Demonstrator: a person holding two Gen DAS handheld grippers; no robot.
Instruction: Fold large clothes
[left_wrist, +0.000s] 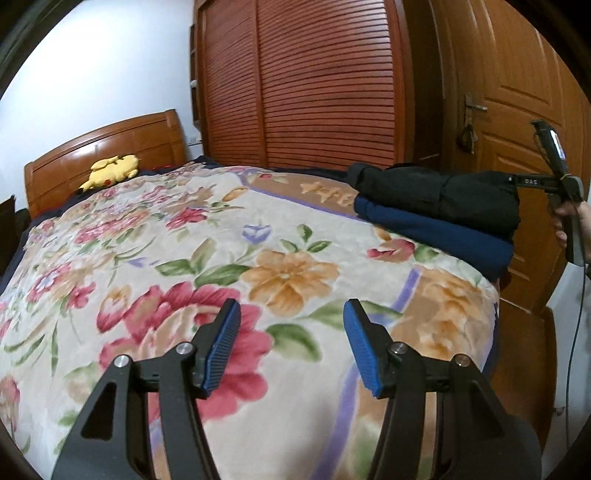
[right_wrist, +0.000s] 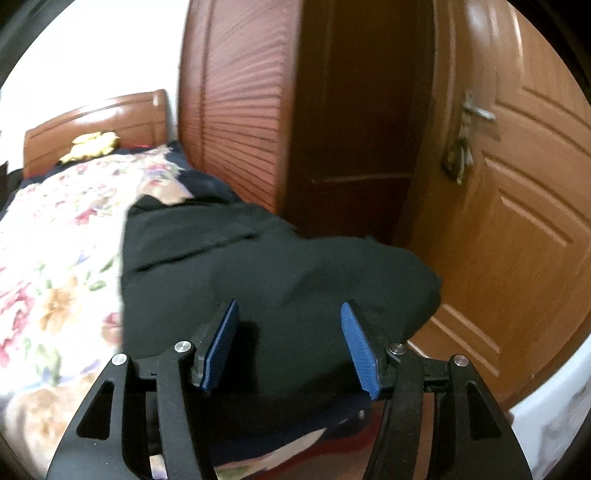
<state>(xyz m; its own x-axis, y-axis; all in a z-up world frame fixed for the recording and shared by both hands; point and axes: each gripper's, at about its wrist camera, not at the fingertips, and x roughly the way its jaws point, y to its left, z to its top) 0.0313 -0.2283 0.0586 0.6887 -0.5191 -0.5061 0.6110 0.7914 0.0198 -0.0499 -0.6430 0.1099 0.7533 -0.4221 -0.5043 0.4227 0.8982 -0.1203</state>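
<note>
L gripper (left_wrist: 291, 314): jaws spread wide, nothing between the blue pads (left_wrist: 223, 347), hovering over the floral blanket (left_wrist: 155, 236) near the bed's foot end. No cloth contact visible.

R gripper (right_wrist: 289, 314): jaws likewise apart, released, blue pads (right_wrist: 221, 347) either side of empty air, poised just above the black folded garment (right_wrist: 266, 280). Can't tell if the fingertips touch the fabric; view is blurred.

Clothes: black garment (left_wrist: 443, 199) sits folded on top of a navy folded garment (left_wrist: 432, 232), the two stacked at the blanket's edge nearest the panelled wooden door (left_wrist: 524, 96). Stack looks tidy from the L wrist cam; black piece bulges a bit on the door side.

R gripper also seen from the L wrist cam (left_wrist: 517, 181), held by a hand (left_wrist: 576, 221), tip against the door-side end of the stack.

Other items, rel. to blanket: yellow plush toy (left_wrist: 110, 170) at the far end by the wooden headboard (left_wrist: 107, 147); louvred wardrobe (left_wrist: 303, 81) just beyond the far side; door handle (right_wrist: 476, 110) w/ something hanging below it, too blurred to ID.
</note>
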